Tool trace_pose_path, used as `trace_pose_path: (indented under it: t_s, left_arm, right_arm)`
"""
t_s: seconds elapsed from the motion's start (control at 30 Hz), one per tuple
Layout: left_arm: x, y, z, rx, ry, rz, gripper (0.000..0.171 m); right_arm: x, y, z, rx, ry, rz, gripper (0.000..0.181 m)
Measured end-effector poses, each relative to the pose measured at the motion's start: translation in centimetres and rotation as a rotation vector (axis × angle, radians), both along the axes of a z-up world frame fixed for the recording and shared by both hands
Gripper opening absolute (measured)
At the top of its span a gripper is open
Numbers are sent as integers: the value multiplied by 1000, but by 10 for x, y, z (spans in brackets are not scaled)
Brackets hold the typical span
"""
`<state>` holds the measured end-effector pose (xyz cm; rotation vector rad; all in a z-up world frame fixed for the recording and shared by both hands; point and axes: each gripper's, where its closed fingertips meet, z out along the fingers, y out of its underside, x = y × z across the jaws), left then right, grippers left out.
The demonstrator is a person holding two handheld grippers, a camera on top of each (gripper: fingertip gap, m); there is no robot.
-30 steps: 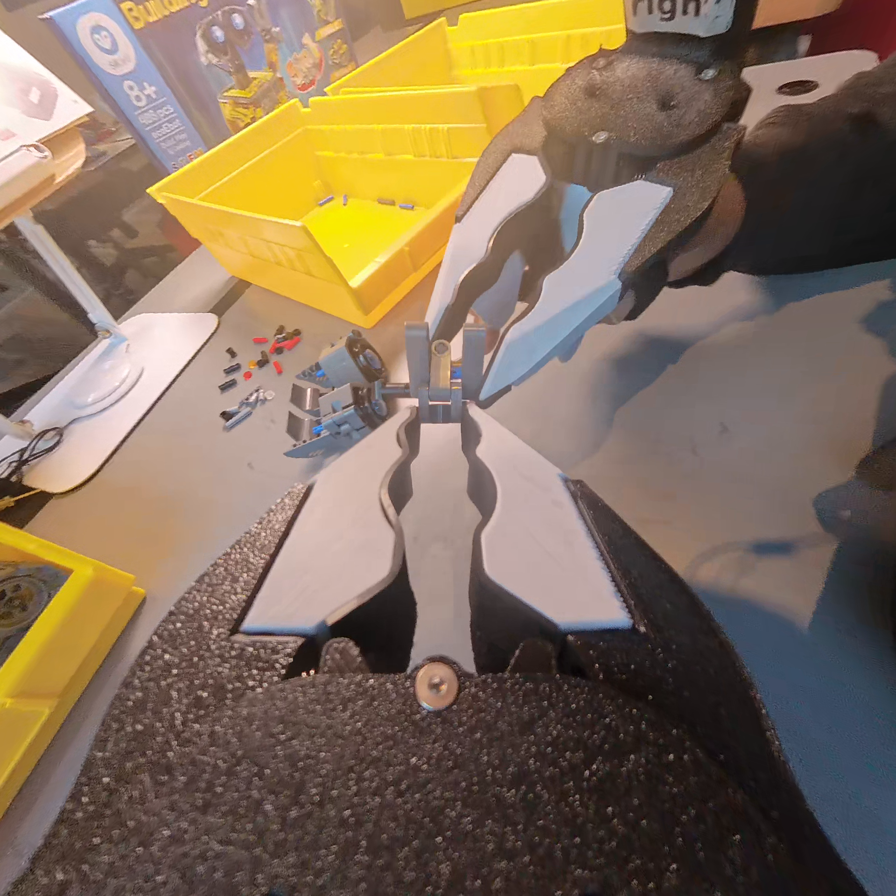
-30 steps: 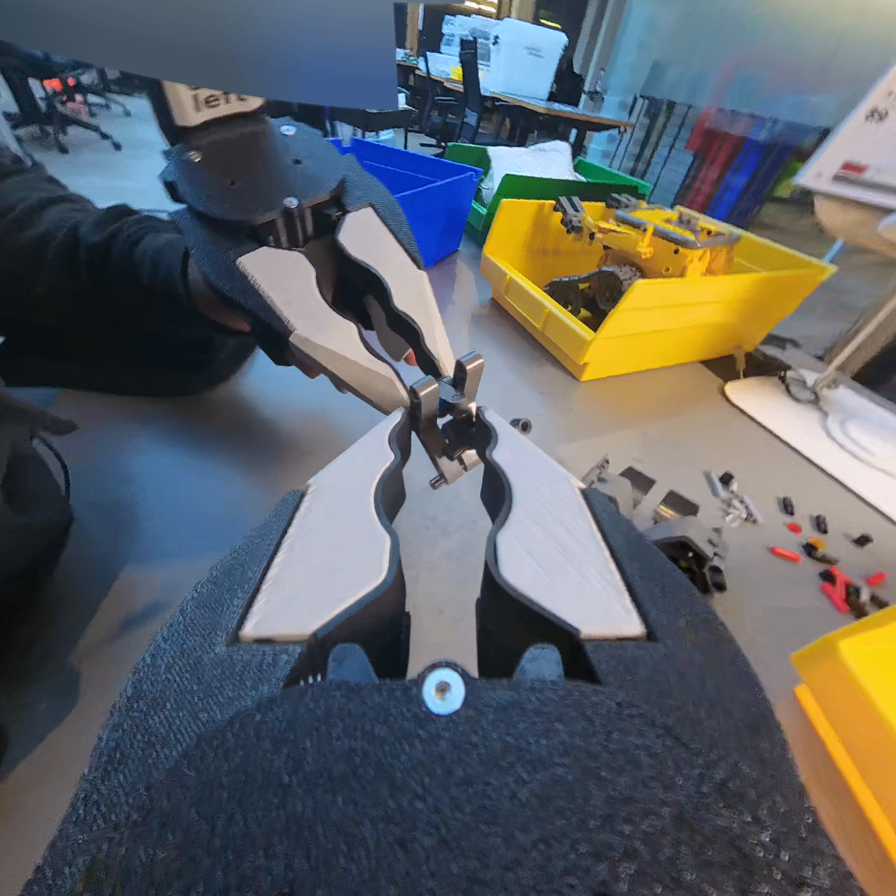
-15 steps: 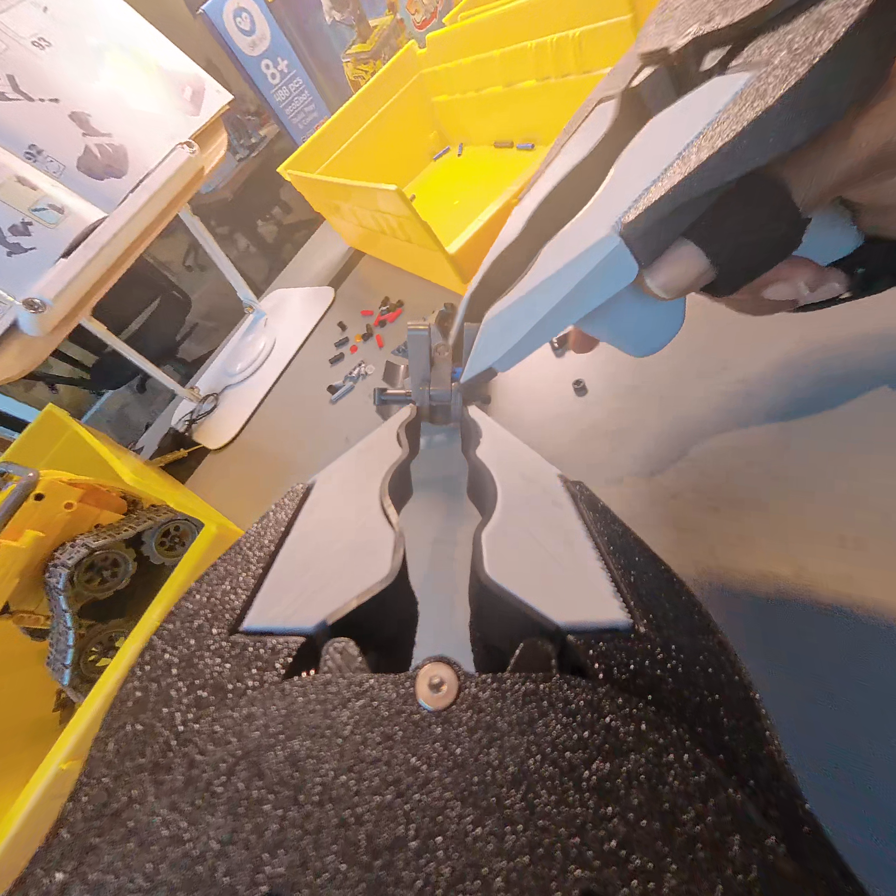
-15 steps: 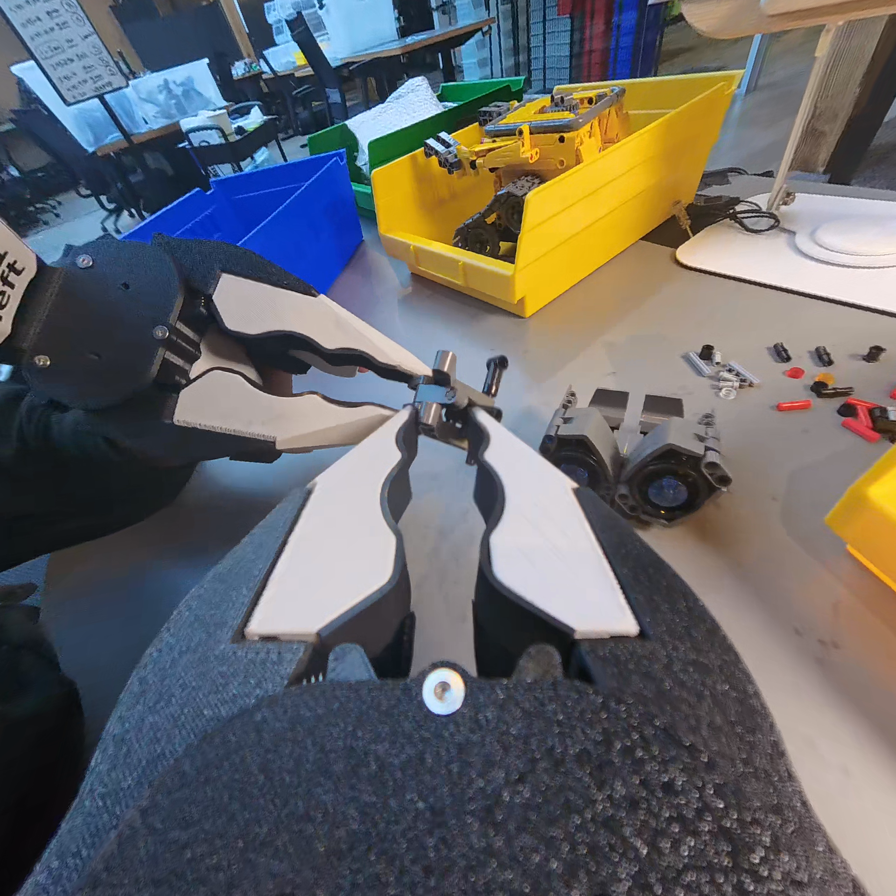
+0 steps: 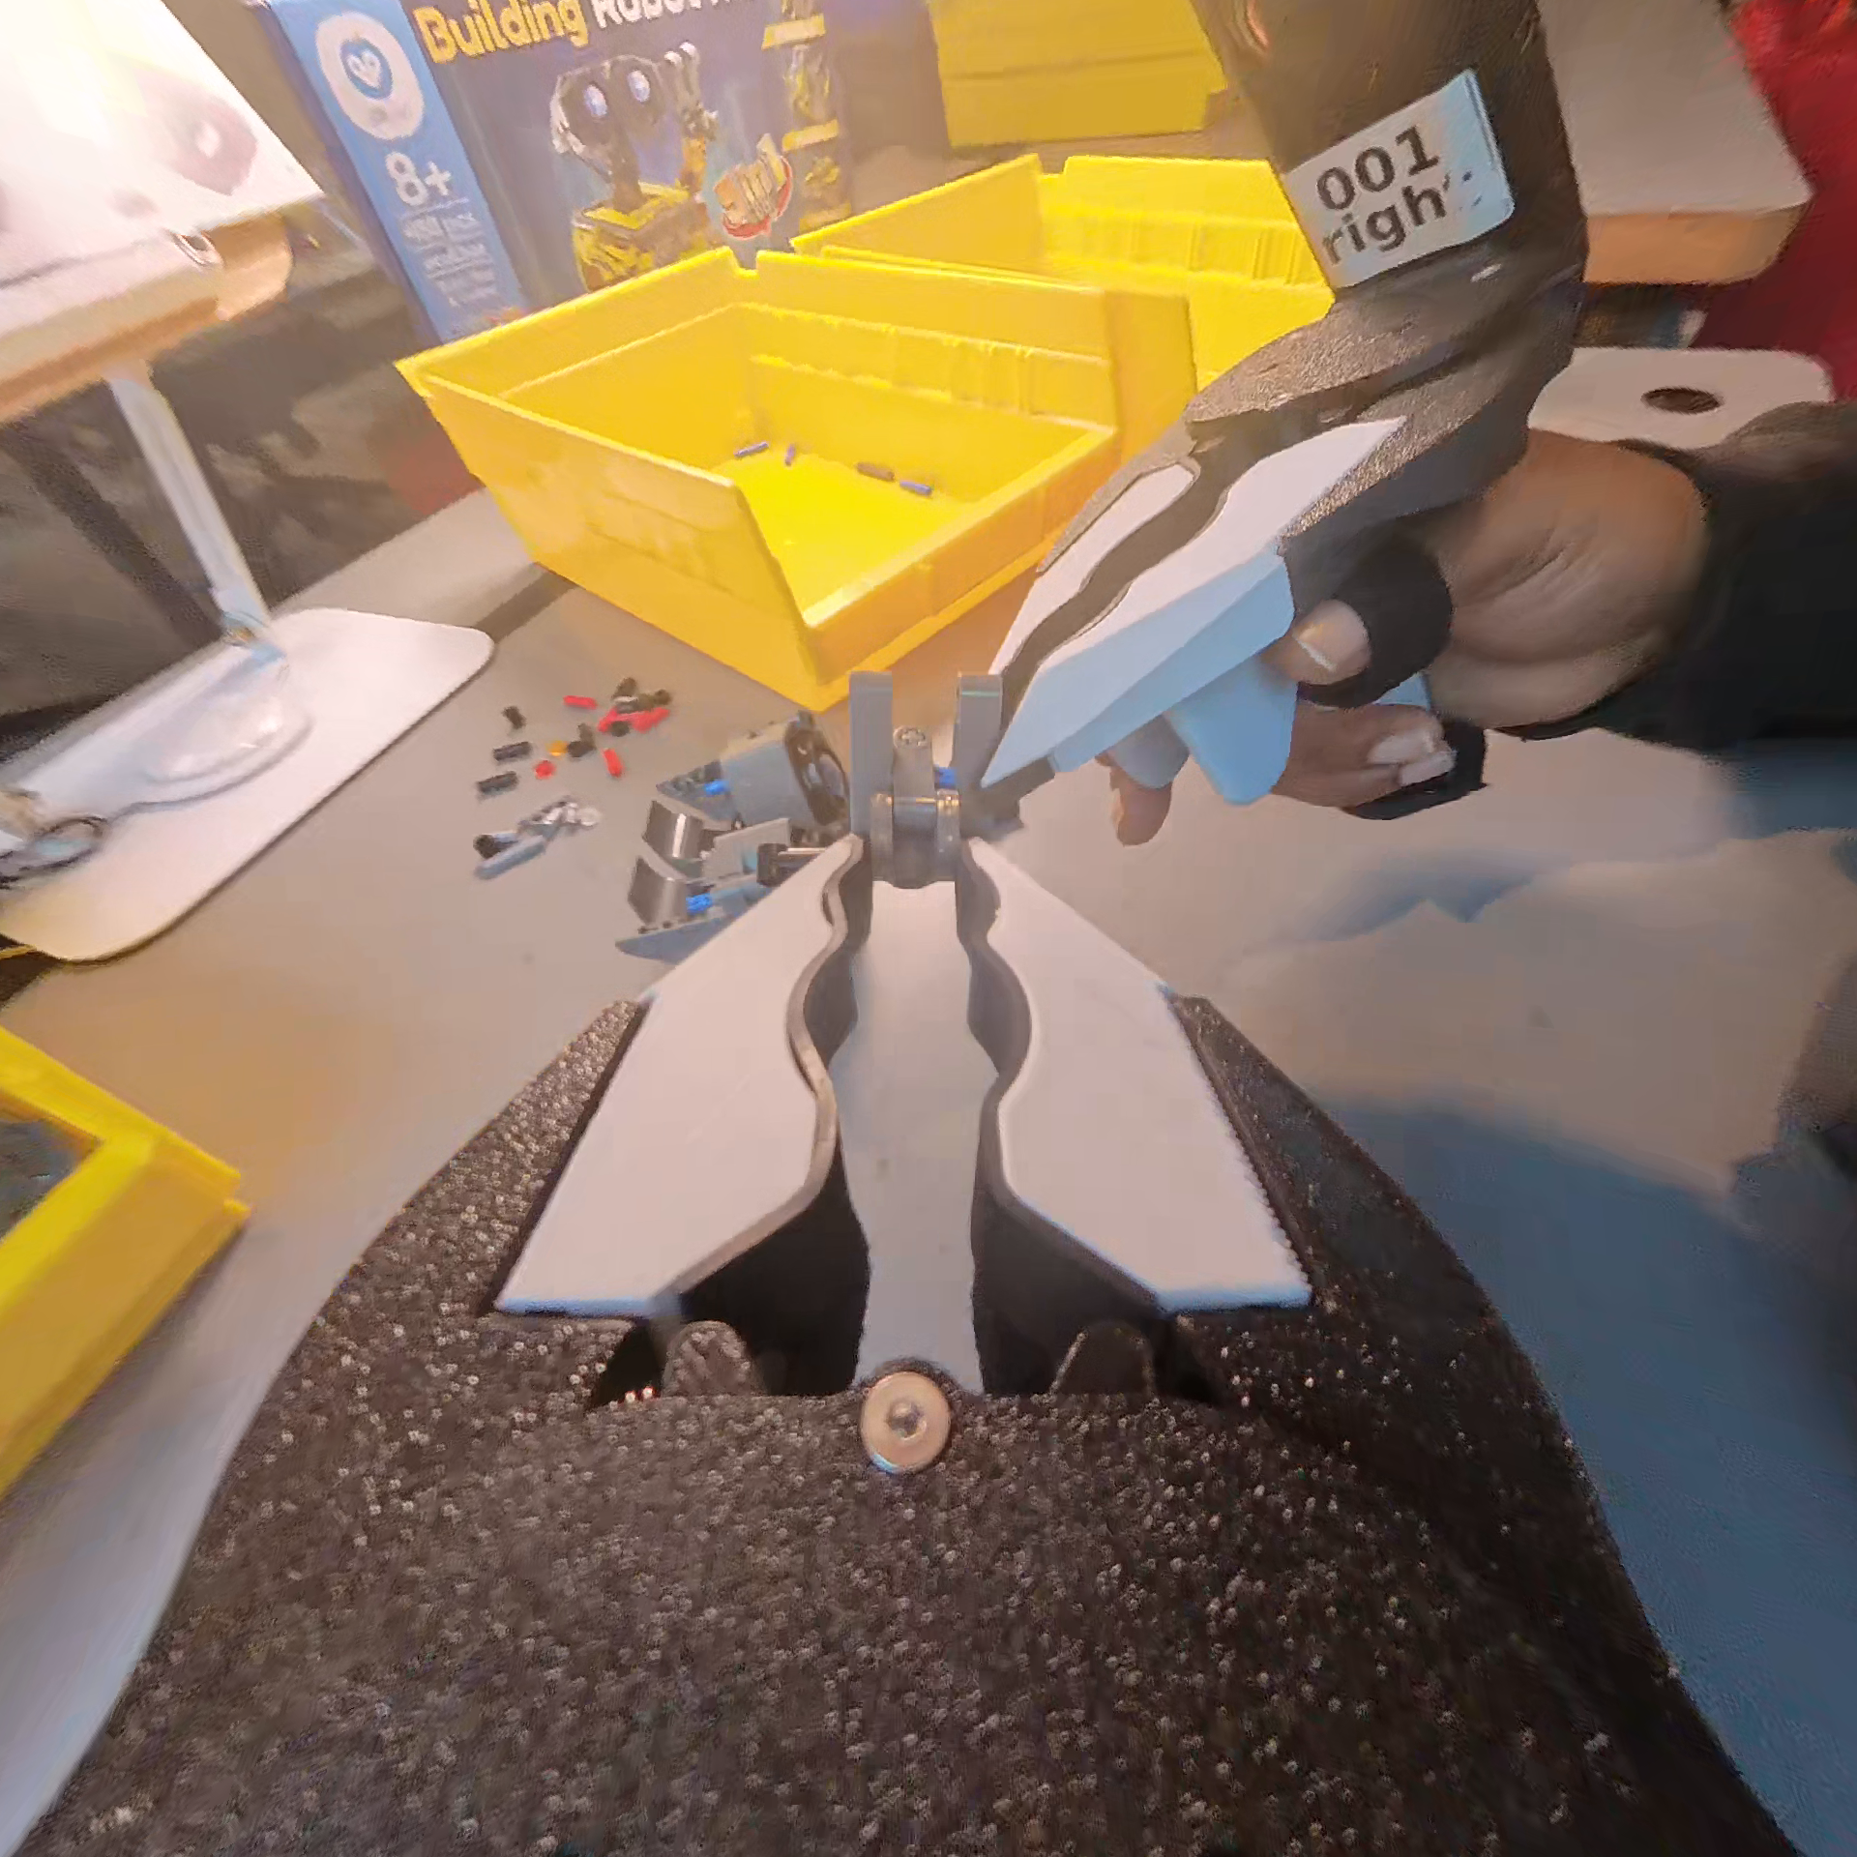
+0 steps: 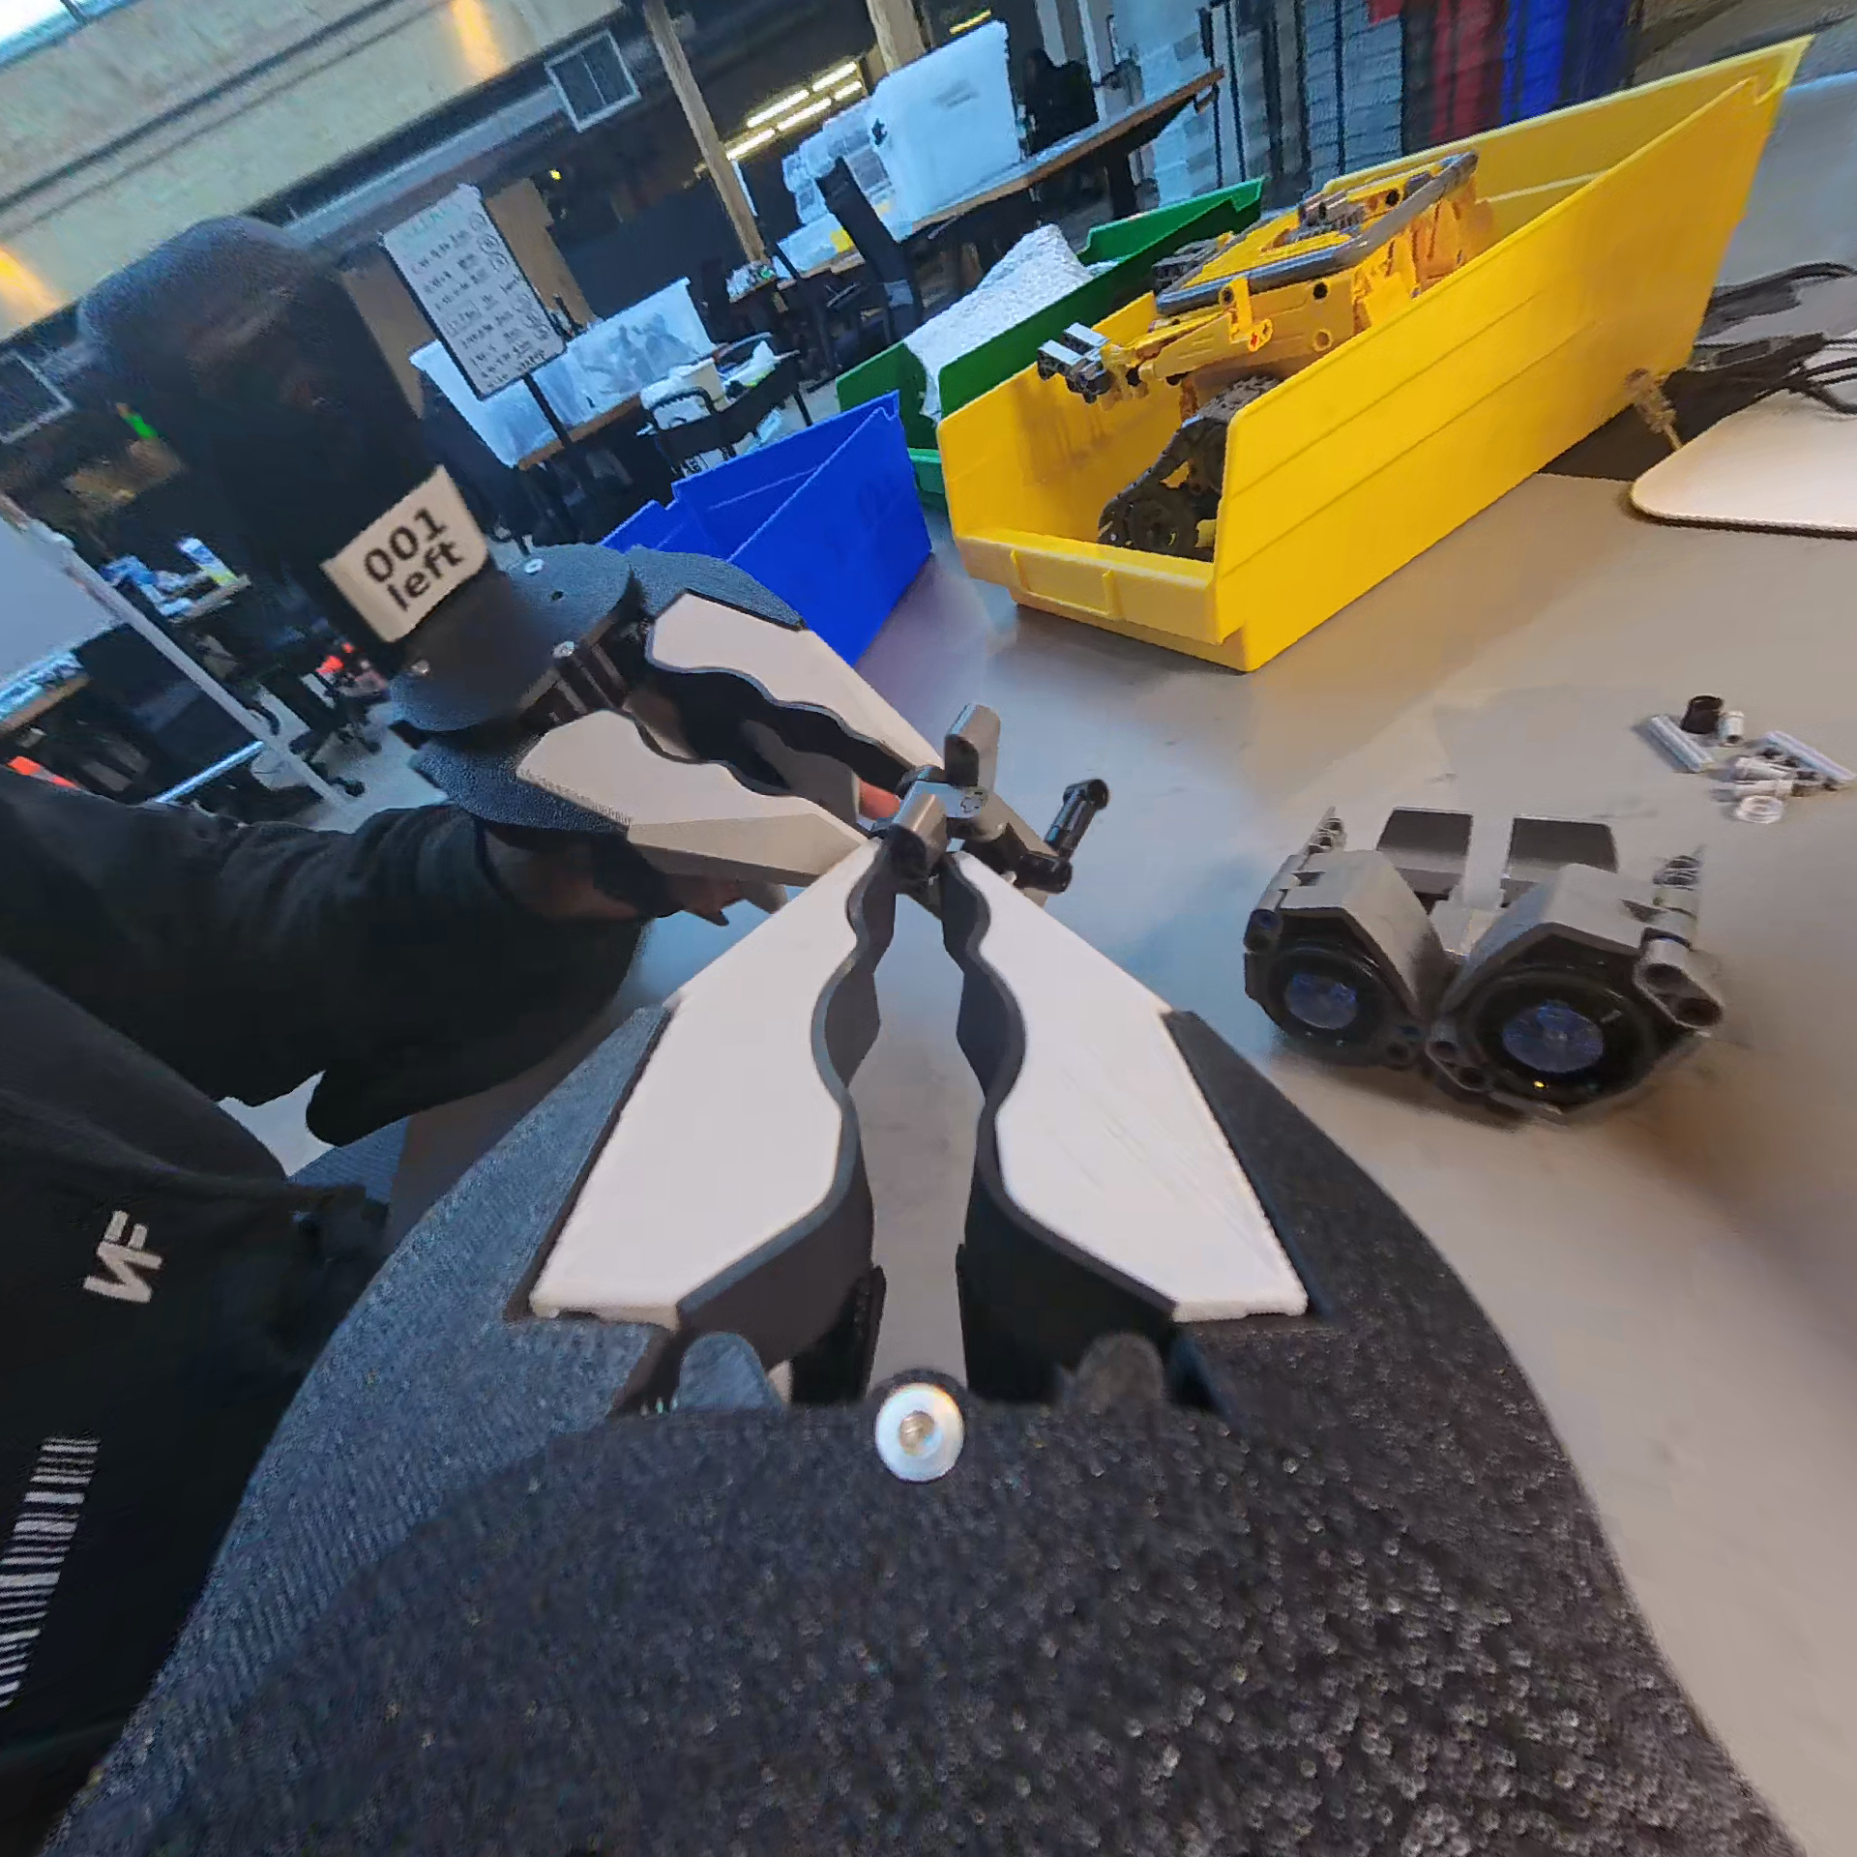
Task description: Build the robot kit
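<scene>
Above the bare middle of the tabletop [image 5: 1306,1055], we keep our left gripper [image 5: 909,864] clamped steady on the small grey brick piece [image 5: 909,794], while our right gripper [image 6: 919,869] pinches its other side; we should press gently, squarely.

A grey brick assembly [image 5: 909,794] is seen before a bright yellow bin [image 5: 774,502]. Left of this bin, small red and black pins [image 5: 578,734] are scattered. The gripper fingers [image 5: 703,1105] are coloured pale grey, edged in black.
</scene>
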<state>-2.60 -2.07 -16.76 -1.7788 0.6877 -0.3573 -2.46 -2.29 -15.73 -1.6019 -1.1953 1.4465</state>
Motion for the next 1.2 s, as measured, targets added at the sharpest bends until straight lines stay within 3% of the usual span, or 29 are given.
trace_pose_path:
  t_s: [0.17, 0.27, 0.6, 0.77, 1.0, 1.2]
  left_arm:
    - [6, -4, -14, -156, -175, -83, 18]
    - [7, -4, -27, -229, -206, -90, 28]
    - [5, -2, -59, -186, 183, -21, 18]
    - [6, -2, -67, -245, 141, -12, 18]
    - [7, -2, -83, -308, 199, -8, 18]
    - [6, -4, -91, -334, 258, -32, 17]
  right_arm:
    - [4, 1, -14, 110, -94, 35, 6]
    - [6, -1, -25, 235, -188, 58, 6]
    - [6, 3, -58, 323, -350, 5, 6]
    - [6, 3, -67, 347, -393, 5, 6]
    - [8, 1, -81, 450, -470, 30, 6]
    - [6, 0, -84, 398, -454, 51, 7]
